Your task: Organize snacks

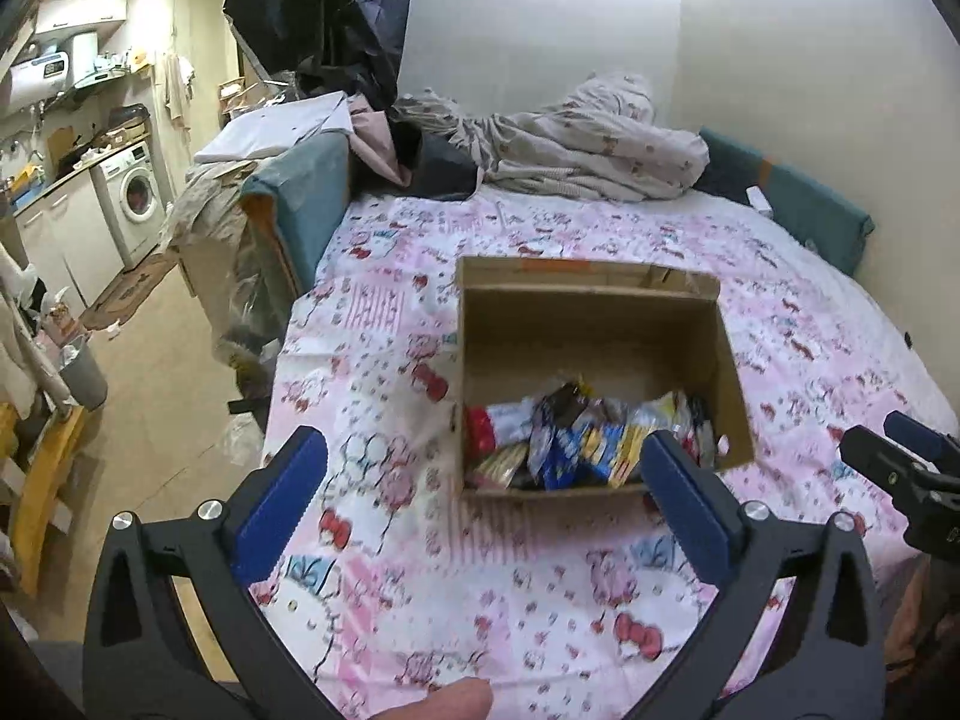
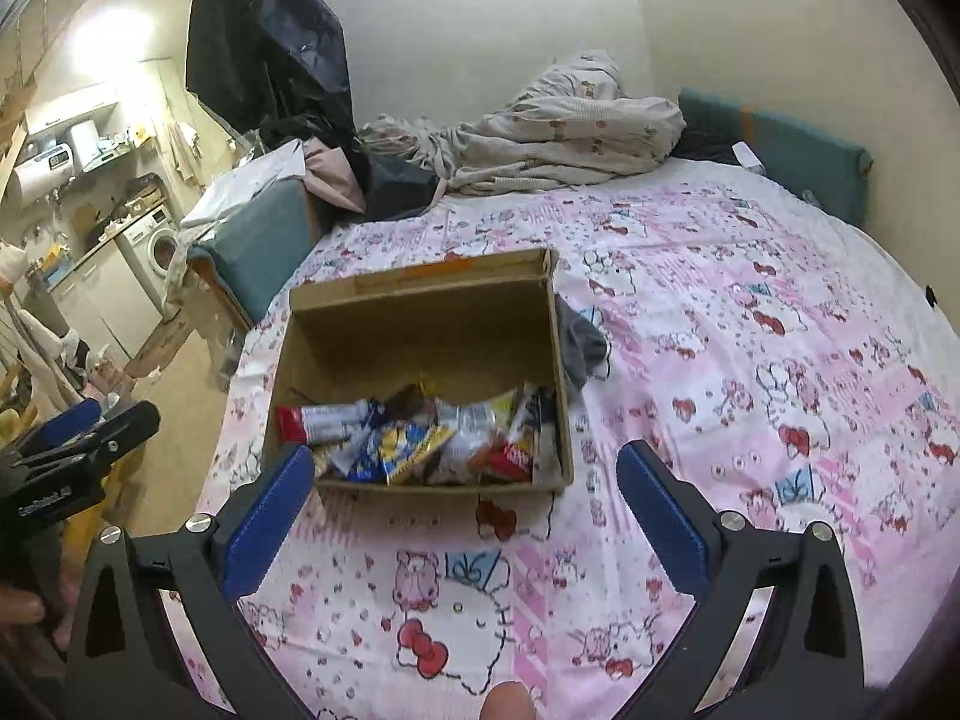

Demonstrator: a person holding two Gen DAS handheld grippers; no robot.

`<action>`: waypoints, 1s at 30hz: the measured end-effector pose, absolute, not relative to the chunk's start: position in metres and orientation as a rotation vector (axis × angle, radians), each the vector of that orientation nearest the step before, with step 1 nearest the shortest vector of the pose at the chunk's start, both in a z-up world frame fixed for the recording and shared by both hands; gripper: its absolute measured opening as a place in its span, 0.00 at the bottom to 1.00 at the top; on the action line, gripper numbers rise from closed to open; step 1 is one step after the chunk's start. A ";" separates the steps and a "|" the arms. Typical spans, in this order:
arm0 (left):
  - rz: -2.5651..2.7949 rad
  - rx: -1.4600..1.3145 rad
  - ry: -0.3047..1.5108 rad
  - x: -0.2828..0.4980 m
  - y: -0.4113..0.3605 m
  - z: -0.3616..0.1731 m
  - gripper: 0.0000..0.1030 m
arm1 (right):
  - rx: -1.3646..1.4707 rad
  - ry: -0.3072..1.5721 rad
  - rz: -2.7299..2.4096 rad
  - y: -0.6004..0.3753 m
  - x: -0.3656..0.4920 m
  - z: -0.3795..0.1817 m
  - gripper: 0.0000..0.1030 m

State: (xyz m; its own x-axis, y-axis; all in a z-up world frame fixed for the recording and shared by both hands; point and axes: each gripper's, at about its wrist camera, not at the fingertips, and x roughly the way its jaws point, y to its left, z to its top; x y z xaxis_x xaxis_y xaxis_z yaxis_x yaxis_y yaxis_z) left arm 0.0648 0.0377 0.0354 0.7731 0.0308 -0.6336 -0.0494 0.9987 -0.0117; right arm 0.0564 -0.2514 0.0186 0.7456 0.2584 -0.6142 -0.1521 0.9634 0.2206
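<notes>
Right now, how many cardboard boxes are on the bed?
1. The box sits open in the middle of the bed, with snacks piled at its near end. Anything under the blanket at the far end would be hidden.

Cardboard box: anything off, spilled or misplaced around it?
No snacks spilled. The snack packets lie jumbled against the near wall of the cardboard box, leaving its far half bare. A dark grey cloth sits bunched on the bedsheet against the box's right side. Both tools hang open and empty.
</notes>
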 end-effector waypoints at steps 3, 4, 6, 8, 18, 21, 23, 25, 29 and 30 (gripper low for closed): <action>0.050 -0.060 0.719 0.058 0.044 0.023 1.00 | 0.138 0.683 0.216 -0.247 0.050 0.005 1.00; 0.047 -0.060 0.716 0.056 0.045 0.017 1.00 | 0.137 0.693 0.215 -0.246 0.050 0.002 1.00; 0.055 -0.045 0.701 0.054 0.045 0.005 1.00 | 0.109 0.690 0.209 -0.242 0.052 0.000 1.00; 0.069 -0.051 0.716 0.057 0.047 -0.004 1.00 | 0.078 0.657 0.189 -0.241 0.051 0.003 1.00; 0.011 -0.051 0.718 0.066 0.031 -0.007 1.00 | 0.064 0.654 0.165 -0.235 0.053 0.000 1.00; -0.001 -0.063 0.717 0.065 0.033 -0.006 1.00 | 0.067 0.657 0.164 -0.235 0.053 -0.001 1.00; 0.005 -0.061 0.713 0.063 0.034 -0.005 1.00 | 0.069 0.660 0.169 -0.235 0.054 -0.002 1.00; 0.004 -0.070 0.712 0.063 0.035 -0.004 1.00 | 0.071 0.663 0.171 -0.235 0.053 -0.002 1.00; 0.004 -0.066 0.707 0.062 0.035 -0.003 1.00 | 0.065 0.662 0.171 -0.234 0.053 -0.003 1.00; 0.003 -0.066 0.706 0.062 0.035 -0.003 1.00 | 0.066 0.662 0.171 -0.234 0.053 -0.002 1.00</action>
State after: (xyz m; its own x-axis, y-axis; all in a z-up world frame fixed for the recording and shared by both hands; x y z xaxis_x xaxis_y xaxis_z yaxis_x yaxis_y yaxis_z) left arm 0.0617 0.0345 -0.0029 0.7610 -0.0195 -0.6484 -0.0250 0.9979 -0.0594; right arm 0.0531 -0.2336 -0.0025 0.7752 0.1790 -0.6058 -0.1371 0.9838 0.1153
